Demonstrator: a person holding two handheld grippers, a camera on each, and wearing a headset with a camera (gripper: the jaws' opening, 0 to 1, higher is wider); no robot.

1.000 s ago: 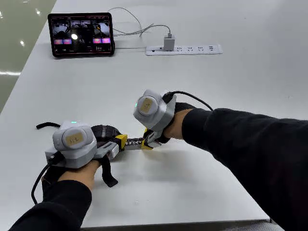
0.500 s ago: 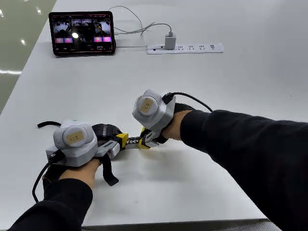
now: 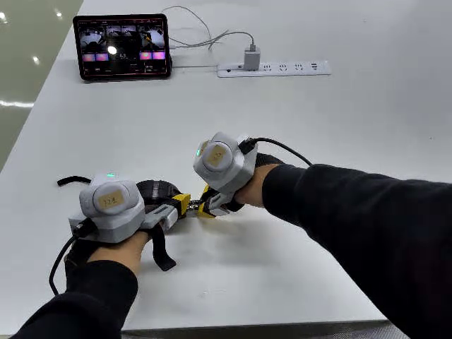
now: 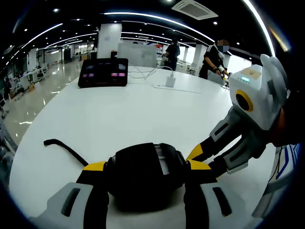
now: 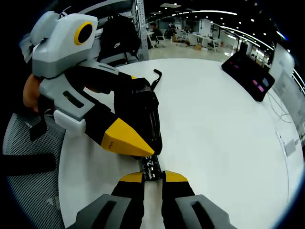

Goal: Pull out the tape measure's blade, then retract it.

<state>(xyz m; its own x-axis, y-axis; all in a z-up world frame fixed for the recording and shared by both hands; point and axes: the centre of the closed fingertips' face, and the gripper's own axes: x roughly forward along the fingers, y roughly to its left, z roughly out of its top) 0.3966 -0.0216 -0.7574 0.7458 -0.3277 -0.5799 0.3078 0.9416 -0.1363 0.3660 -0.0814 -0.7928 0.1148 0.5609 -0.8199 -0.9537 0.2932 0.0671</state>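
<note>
White bench [image 3: 296, 127]: left gripper [image 4: 146, 167] jaws clamp black tape measure [image 4: 143, 183]; right gripper [image 5: 152, 178] jaws pinch blade [image 5: 150, 167] stub, numerals readable in its view.

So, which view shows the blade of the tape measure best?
The right gripper view: the blade, numbers readable, lies between the right tongs and runs into the case. The head view shows a tiny sliver of it. In the left gripper view the case blocks it.
</note>
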